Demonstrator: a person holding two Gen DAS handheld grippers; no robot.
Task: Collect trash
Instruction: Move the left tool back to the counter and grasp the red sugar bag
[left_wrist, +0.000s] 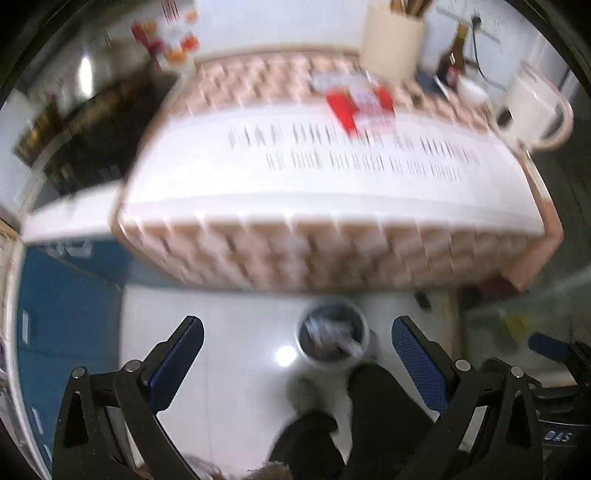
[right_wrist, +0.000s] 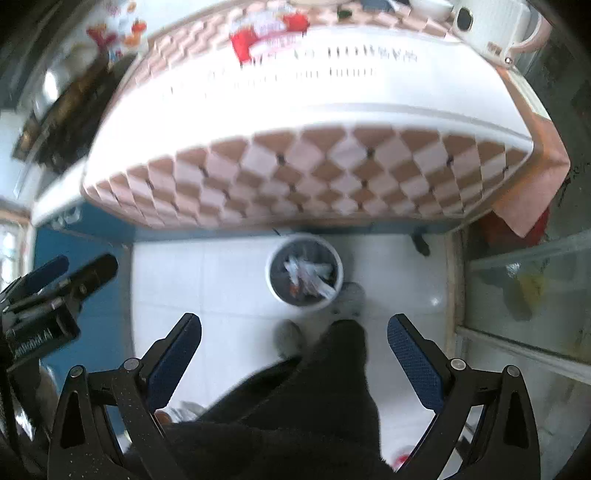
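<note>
1. Both the left gripper (left_wrist: 297, 332) and right gripper (right_wrist: 293, 328) are held with jaws spread, nothing gripped.
2. The red wrapper (left_wrist: 364, 107) is seen on the counter (left_wrist: 295, 236), far beyond the bin (left_wrist: 332, 338) below.
3. It is judged light, crinkly; an edge should be pinched.

A white kettle (left_wrist: 532, 110) and cream holder (left_wrist: 392, 44), apparently utensils inside, stand on the checked tablecloth (right_wrist: 314, 177).

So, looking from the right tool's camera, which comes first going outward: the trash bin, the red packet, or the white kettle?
From the right tool:
1. Trash bin, on the floor just ahead.
2. Red packet, on the table, left of centre.
3. White kettle, at the table's far right corner.
</note>
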